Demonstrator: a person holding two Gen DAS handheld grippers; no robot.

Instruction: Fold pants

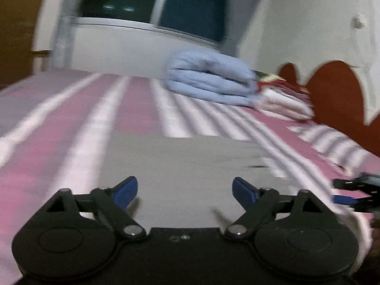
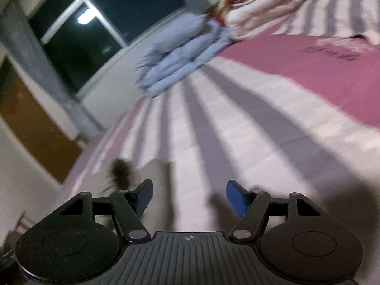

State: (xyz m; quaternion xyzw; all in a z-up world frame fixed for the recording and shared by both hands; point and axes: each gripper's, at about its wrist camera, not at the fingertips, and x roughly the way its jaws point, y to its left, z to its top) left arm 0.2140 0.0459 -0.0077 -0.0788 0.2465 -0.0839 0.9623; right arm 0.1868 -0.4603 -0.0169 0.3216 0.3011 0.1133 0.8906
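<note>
Now grey pants [image 1: 180, 166] under open L tool [image 1: 185, 188]

My fingers [image 1: 128, 191] wear blue pads on black arms. Under them lie plain grey pants [image 1: 180, 161] on a bedsheet [image 1: 59, 128] striped pink, white and grey. At one o'clock: pale blue quilt [image 1: 209, 80], reddish-brown headboard [image 1: 337, 90].

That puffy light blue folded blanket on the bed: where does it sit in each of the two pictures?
Left wrist view: the folded blue blanket lies right of centre in the upper half, at the far edge of the striped bedsheet.
Right wrist view: the blanket appears tilted, a little left of centre in the upper part.
Shared landmark: the dark window behind it, up and to the left in both views.
</note>
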